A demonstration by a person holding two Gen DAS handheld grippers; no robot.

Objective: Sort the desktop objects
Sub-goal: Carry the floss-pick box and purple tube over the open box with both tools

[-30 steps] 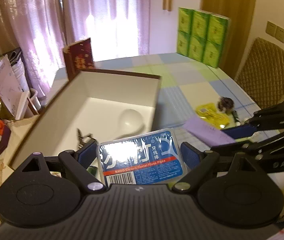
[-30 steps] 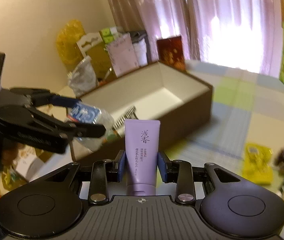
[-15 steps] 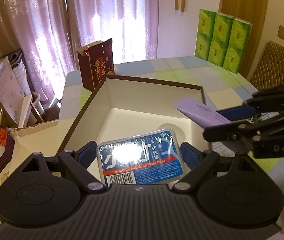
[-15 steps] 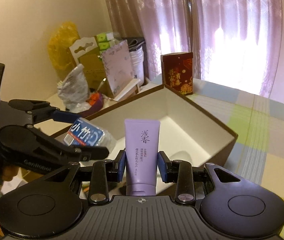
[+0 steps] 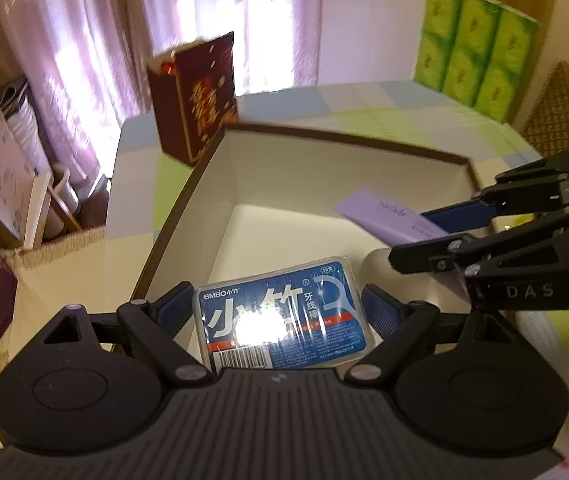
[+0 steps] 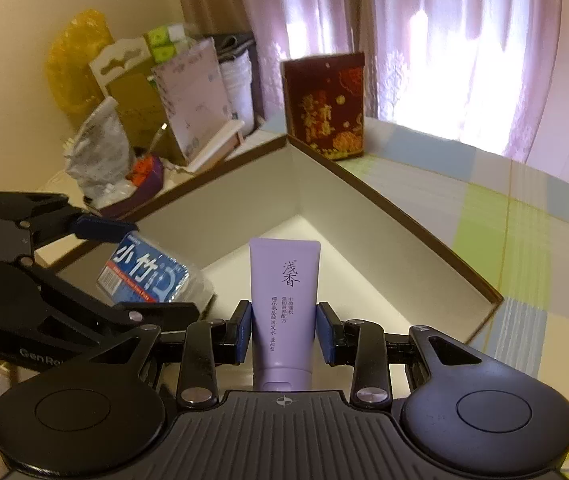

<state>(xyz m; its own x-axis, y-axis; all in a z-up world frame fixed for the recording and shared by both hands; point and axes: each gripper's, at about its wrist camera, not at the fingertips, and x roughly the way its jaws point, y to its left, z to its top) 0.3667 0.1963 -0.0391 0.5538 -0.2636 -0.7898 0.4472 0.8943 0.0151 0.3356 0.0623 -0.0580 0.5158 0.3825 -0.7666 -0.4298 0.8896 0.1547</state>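
Note:
My left gripper (image 5: pixel 280 312) is shut on a blue floss-pick box (image 5: pixel 280 316), held over the near end of the open brown cardboard box (image 5: pixel 344 140) with a white inside. My right gripper (image 6: pixel 284 330) is shut on a lilac tube (image 6: pixel 284 300), upright between its fingers, also above the cardboard box (image 6: pixel 404 216). In the left wrist view the tube (image 5: pixel 388 216) and right gripper (image 5: pixel 444 232) hang over the box's right side. In the right wrist view the floss-pick box (image 6: pixel 144 276) and left gripper (image 6: pixel 124 264) are at the left. A white rounded object (image 5: pixel 376 260) lies inside.
A dark red gift box (image 5: pixel 196 100) stands on the checked tablecloth (image 5: pixel 364 100) behind the cardboard box. Green tissue packs (image 5: pixel 472 52) stand at the far right beside a woven chair (image 5: pixel 564 108). Bags and papers (image 6: pixel 156 112) crowd the left side by the curtains.
Both grippers have carried their objects further over the open cardboard box. The tube now hangs above the box's inside, and the yellow packet on the table is out of view.

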